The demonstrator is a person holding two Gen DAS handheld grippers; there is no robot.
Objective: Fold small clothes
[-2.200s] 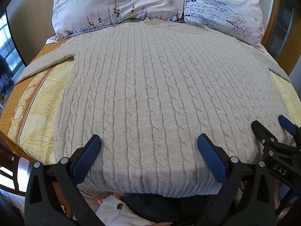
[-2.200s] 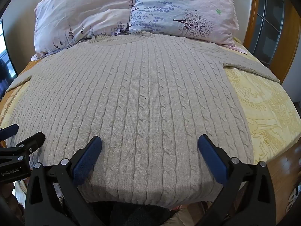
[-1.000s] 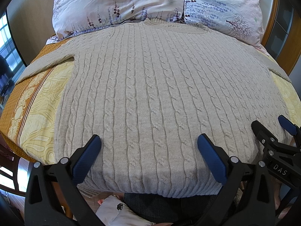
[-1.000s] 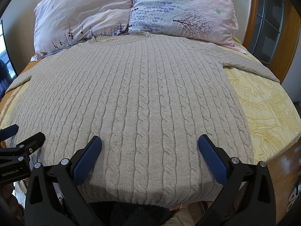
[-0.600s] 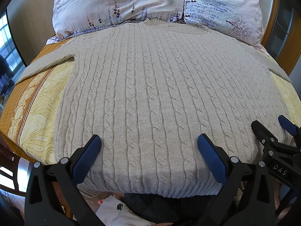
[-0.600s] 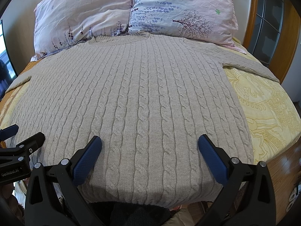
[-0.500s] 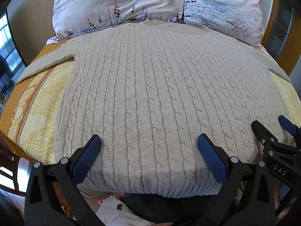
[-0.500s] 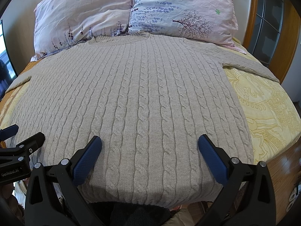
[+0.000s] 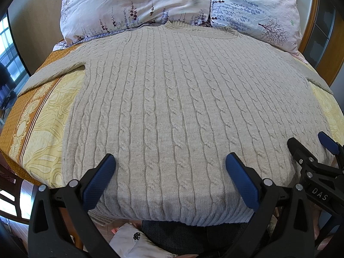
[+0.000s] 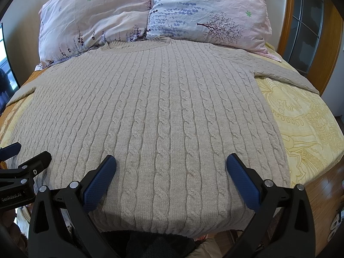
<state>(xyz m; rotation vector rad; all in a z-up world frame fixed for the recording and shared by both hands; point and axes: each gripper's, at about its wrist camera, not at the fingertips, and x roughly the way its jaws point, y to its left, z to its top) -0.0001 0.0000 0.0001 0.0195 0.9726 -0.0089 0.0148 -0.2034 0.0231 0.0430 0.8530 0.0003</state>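
Grippers (image 9: 169, 176) above flat beige cable-knit sweater (image 9: 182, 107)

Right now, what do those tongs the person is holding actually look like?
Both tongs, left and right, are matte black plastic frames with silver rivets and two fingers tipped in textured blue pads. One side label reads DAS, another reads GenRobot.AI. No cables or sleeves show.

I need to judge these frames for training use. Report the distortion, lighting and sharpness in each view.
Left wrist view: strong fisheye bulge, dark vignette corners; the sweater is sharp and evenly daylit, with a soft shadow near its hem under the left gripper; the window is blown out. Right wrist view: same barrel bend, curving the bedspread edge; cable knit crisp, no glare; right gripper fingers in focus.
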